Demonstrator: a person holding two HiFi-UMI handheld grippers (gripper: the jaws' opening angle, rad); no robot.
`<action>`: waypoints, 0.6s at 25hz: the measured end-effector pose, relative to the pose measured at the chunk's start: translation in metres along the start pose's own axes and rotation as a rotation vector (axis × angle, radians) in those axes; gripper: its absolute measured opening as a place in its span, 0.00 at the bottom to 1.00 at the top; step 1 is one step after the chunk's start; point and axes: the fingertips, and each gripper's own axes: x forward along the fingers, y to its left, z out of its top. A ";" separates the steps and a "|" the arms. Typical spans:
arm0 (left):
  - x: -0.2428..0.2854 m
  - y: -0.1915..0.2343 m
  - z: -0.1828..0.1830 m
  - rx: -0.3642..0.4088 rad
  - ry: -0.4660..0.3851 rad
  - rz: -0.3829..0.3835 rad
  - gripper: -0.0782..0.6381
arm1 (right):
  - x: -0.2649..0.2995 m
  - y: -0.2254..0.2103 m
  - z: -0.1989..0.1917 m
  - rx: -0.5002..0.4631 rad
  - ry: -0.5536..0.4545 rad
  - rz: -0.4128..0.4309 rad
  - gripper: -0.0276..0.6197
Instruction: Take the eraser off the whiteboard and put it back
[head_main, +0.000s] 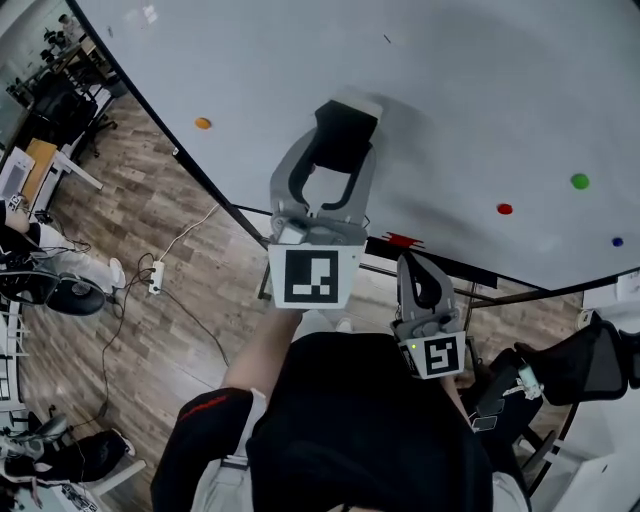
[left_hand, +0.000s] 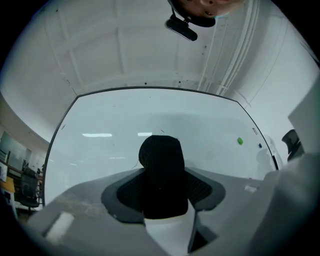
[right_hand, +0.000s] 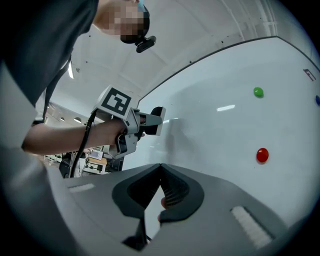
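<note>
The eraser (head_main: 346, 122), a black felt block with a white back, sits between the jaws of my left gripper (head_main: 335, 150), which is shut on it. It is held up close to the whiteboard (head_main: 470, 90); whether it touches the board I cannot tell. From the left gripper view the black felt (left_hand: 161, 175) fills the gap between the jaws, with the board (left_hand: 100, 150) behind. The right gripper view shows the eraser (right_hand: 154, 120) from the side, near the board (right_hand: 225, 130). My right gripper (head_main: 417, 272) hangs lower, near the board's bottom edge, shut and empty (right_hand: 160, 167).
Magnets dot the board: orange (head_main: 203, 123), green (head_main: 580, 181), red (head_main: 505, 209), blue (head_main: 617, 241). A small red thing (head_main: 403, 241) lies at the board's lower rail. Cables and a power strip (head_main: 155, 278) are on the wooden floor; office chairs (head_main: 60, 295) stand at the left.
</note>
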 end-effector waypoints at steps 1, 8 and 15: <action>0.003 0.000 0.001 0.000 -0.001 0.005 0.43 | -0.001 -0.002 0.001 -0.003 -0.001 -0.005 0.05; 0.022 -0.005 0.002 0.002 0.012 0.017 0.43 | -0.003 -0.014 0.002 0.001 -0.020 -0.024 0.05; 0.033 -0.006 -0.001 -0.001 0.014 0.037 0.43 | -0.001 -0.021 0.001 0.002 -0.021 -0.028 0.05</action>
